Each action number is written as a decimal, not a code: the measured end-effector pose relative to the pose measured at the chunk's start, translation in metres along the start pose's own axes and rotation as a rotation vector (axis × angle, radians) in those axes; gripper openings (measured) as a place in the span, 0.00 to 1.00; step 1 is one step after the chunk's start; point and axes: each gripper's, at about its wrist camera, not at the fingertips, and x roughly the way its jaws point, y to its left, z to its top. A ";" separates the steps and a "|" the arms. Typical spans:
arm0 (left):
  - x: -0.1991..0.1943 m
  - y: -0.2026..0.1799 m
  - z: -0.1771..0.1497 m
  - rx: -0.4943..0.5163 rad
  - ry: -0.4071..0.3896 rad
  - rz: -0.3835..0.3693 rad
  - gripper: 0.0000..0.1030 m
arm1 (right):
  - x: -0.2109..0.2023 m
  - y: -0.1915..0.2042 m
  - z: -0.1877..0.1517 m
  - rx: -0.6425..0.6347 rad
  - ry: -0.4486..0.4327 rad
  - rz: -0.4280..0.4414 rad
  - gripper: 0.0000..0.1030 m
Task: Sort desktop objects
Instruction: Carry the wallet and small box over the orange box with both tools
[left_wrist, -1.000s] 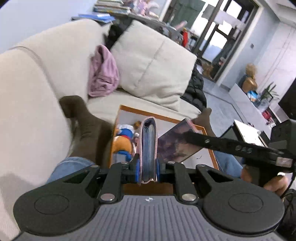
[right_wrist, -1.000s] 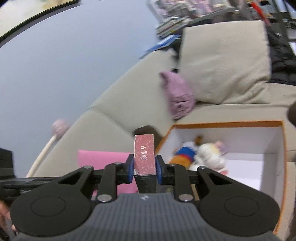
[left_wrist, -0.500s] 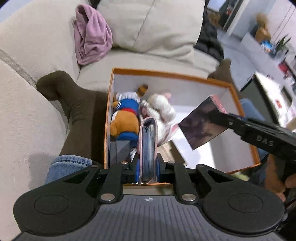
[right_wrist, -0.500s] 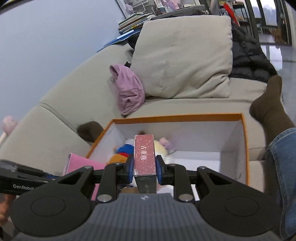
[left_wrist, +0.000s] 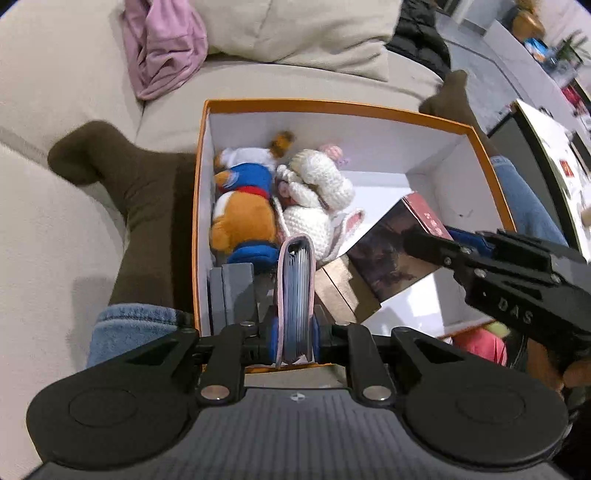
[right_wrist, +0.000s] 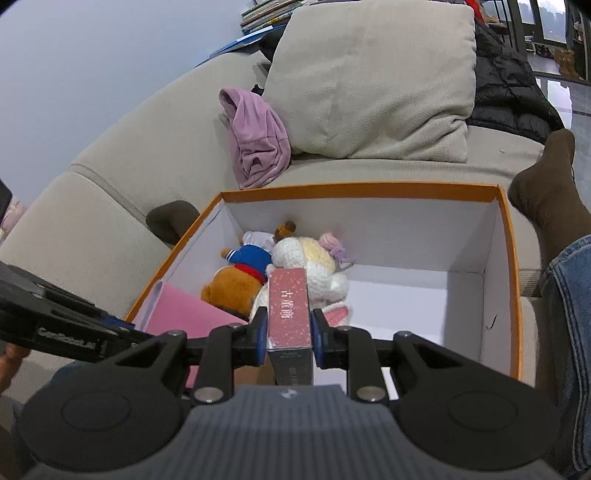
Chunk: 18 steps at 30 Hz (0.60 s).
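An orange-rimmed white box (left_wrist: 332, 105) (right_wrist: 362, 190) sits on the sofa between the person's legs. In it lie a brown bear toy in blue (left_wrist: 243, 210) (right_wrist: 236, 280) and a white knitted toy (left_wrist: 317, 199) (right_wrist: 314, 266). My left gripper (left_wrist: 295, 336) is shut on a pink-covered notebook (left_wrist: 295, 288), held edge-up over the box's near left corner; the notebook shows pink in the right wrist view (right_wrist: 177, 317). My right gripper (right_wrist: 290, 332) is shut on a dark red book (right_wrist: 289, 310) (left_wrist: 399, 251), tilted over the box's near part.
A grey case (left_wrist: 231, 291) and a brown box (left_wrist: 343, 284) stand at the box's near wall. A pink cloth (right_wrist: 255, 140) and a beige cushion (right_wrist: 376, 81) lie on the sofa behind. Brown-socked feet (left_wrist: 122, 184) (right_wrist: 550, 184) flank the box.
Both grippers have moved forward and tipped down over the box with their books still held. The box's inside now fills both views.
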 end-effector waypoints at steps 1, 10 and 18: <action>0.001 -0.001 0.003 0.017 0.018 0.002 0.18 | 0.000 0.000 0.001 0.004 0.002 0.001 0.24; 0.024 -0.005 0.051 0.106 0.287 -0.007 0.18 | 0.003 -0.004 0.003 0.024 0.010 -0.001 0.24; 0.062 -0.009 0.054 0.097 0.391 0.049 0.18 | 0.007 -0.010 0.002 0.041 0.022 0.042 0.24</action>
